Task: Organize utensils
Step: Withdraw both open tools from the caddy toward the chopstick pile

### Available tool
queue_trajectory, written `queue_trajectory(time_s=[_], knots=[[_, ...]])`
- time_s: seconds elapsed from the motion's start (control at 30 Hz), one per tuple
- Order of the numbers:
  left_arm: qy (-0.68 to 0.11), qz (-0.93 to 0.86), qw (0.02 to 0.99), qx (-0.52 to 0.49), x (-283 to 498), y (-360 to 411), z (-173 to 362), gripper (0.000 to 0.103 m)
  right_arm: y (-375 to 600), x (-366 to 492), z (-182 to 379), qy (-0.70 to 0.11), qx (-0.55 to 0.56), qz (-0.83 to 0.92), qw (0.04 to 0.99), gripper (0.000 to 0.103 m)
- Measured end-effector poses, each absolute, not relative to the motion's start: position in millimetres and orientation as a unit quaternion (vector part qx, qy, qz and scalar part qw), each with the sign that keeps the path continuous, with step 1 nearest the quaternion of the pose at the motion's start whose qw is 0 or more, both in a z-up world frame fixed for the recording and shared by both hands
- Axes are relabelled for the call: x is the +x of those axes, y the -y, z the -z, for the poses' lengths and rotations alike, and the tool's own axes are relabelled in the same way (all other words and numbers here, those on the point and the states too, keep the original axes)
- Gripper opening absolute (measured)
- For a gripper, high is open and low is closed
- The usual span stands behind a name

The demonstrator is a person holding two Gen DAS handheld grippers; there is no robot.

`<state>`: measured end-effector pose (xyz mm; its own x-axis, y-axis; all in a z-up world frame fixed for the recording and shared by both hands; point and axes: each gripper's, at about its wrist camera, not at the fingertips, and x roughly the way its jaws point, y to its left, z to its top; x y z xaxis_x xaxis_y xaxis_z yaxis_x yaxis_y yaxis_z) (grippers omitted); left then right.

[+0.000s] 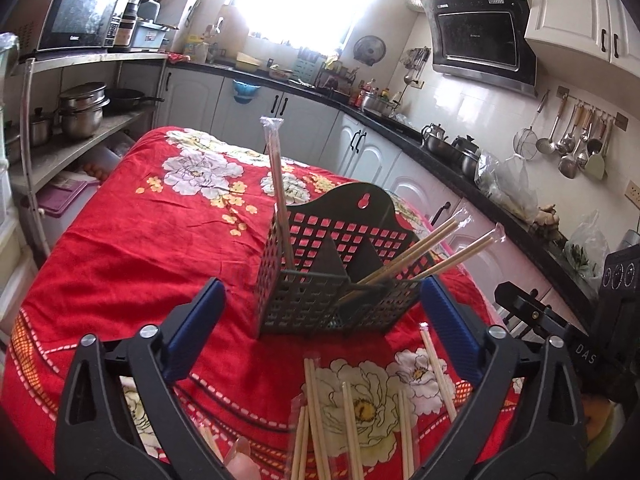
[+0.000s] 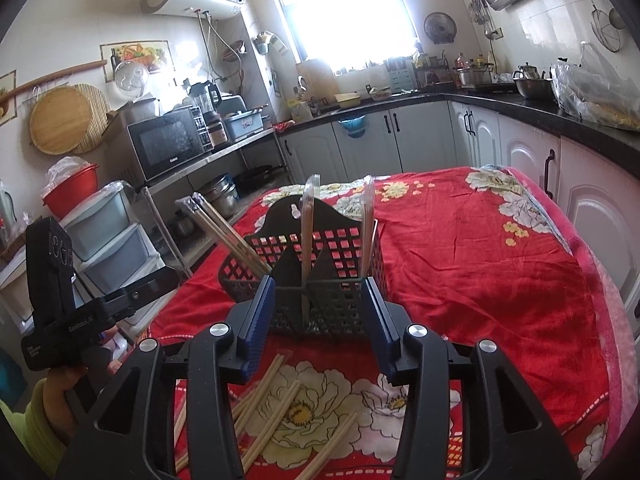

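A dark perforated utensil holder (image 1: 320, 300) stands on the red flowered cloth, also in the right wrist view (image 2: 320, 280). Wrapped chopstick pairs stand in it: one upright (image 1: 278, 184) at its left, others leaning right (image 1: 432, 252). In the right wrist view two stand upright (image 2: 308, 232) and some lean left (image 2: 224, 232). Loose wrapped chopsticks (image 1: 320, 412) lie on the cloth in front of the holder, also below the right gripper (image 2: 272, 400). My left gripper (image 1: 322, 328) is open and empty just before the holder. My right gripper (image 2: 320, 320) is open and empty, close to the holder.
The table (image 1: 120, 240) is covered by the red cloth and stands among kitchen counters (image 1: 440, 148). A metal rack with pots and a microwave (image 1: 80, 12) is at the left. The other hand-held gripper shows at the left of the right wrist view (image 2: 60, 300).
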<state>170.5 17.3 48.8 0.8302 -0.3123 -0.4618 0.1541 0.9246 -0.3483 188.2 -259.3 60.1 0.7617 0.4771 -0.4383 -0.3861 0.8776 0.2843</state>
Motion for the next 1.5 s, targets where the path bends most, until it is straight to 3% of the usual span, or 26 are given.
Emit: queue_trajectory(time_s=[1.5], knots=[[-0.349,0.050,0.919,-0.176,139,-67,11,0.092,194,173,-16,-0.337,0.036,-0.275,0.900,0.048]])
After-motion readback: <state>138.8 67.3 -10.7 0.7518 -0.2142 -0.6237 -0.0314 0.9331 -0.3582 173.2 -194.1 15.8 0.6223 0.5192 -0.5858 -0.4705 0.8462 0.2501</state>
